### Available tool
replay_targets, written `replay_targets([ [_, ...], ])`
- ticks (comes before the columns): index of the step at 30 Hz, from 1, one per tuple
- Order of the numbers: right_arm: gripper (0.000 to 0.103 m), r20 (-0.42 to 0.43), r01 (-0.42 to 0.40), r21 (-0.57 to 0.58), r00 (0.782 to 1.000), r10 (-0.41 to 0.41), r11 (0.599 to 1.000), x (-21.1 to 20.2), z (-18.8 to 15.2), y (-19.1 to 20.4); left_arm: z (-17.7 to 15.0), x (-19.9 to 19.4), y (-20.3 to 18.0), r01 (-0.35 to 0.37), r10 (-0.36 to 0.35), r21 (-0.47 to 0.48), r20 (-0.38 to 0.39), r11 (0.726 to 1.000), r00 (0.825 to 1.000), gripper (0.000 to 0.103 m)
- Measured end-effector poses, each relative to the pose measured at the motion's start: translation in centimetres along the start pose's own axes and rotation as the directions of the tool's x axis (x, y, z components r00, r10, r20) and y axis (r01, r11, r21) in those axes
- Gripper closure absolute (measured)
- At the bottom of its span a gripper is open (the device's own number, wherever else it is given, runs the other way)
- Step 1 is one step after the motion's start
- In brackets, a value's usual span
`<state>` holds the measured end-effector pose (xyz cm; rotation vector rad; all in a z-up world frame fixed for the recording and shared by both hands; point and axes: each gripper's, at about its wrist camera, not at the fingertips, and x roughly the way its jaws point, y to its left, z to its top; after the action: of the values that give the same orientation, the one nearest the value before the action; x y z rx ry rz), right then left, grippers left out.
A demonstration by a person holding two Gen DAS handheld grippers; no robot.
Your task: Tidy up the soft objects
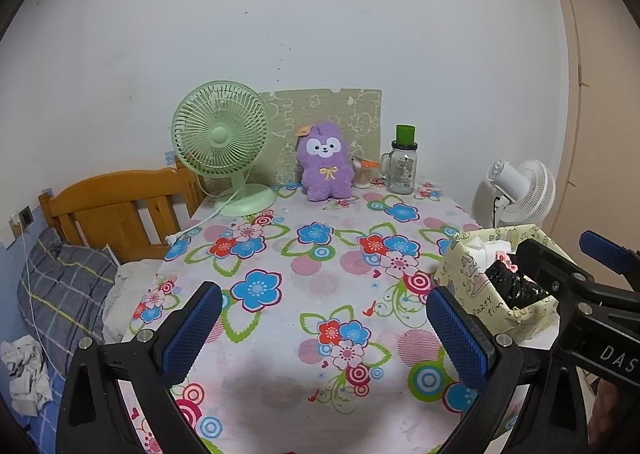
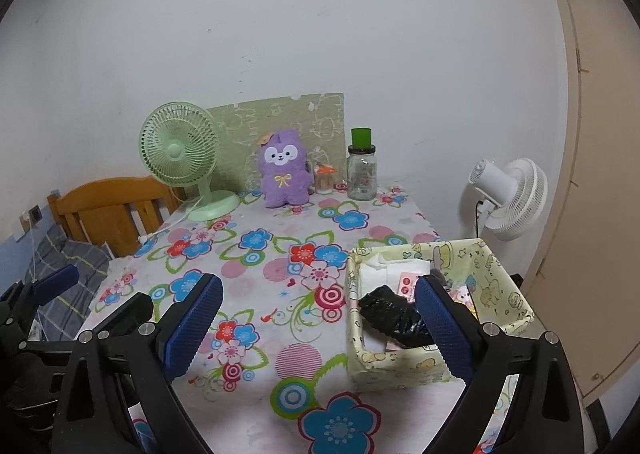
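Observation:
A purple plush toy [image 1: 326, 162] [image 2: 285, 170] sits upright at the back of the flowered table, against a green board. A yellow cartoon-print fabric box [image 1: 472, 274] [image 2: 492, 278] stands at the table's right side, holding a crumpled black bag [image 1: 514, 286] [image 2: 394, 316], white tissue and small cards. My left gripper [image 1: 322, 328] is open over the table's near middle, nothing between its blue pads. My right gripper [image 2: 318, 324] is open too, its right finger [image 2: 444, 330] in front of the box. The right gripper's black frame [image 1: 580, 294] shows at the right of the left wrist view.
A green desk fan [image 1: 222, 142] [image 2: 180, 158] stands back left, its cord trailing off the table edge. A glass jar with green lid [image 1: 402, 164] [image 2: 362, 170] and a toothpick holder [image 2: 324, 178] sit beside the toy. A wooden bed headboard [image 1: 116, 210] lies left, a white fan [image 2: 508, 198] right.

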<state>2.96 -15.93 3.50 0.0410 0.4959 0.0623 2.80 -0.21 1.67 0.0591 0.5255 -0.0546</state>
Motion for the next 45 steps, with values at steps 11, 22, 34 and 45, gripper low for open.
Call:
replay_targets([
  [11,0.003,-0.004,0.016,0.018,1.0,-0.016,1.0,0.0,-0.4,-1.1,0.0,0.1,-0.2,0.0,0.0,-0.001,-0.006,1.0,1.0,0.0],
  [22,0.003,-0.003,0.023,0.026,1.0,-0.023,0.999,0.0,-0.5,-1.6,0.0,0.2,-0.3,-0.004,0.004,0.001,-0.008,1.0,1.0,0.0],
  [34,0.0,0.018,0.029,0.017,0.999,-0.029,0.999,-0.1,-0.5,-1.9,-0.1,0.6,0.0,-0.007,0.008,0.005,-0.009,1.0,1.0,0.0],
  [45,0.0,0.018,0.036,0.014,0.999,-0.036,0.999,0.2,-0.4,-2.0,0.1,0.8,-0.3,-0.008,0.008,0.004,-0.01,1.0,1.0,0.0],
])
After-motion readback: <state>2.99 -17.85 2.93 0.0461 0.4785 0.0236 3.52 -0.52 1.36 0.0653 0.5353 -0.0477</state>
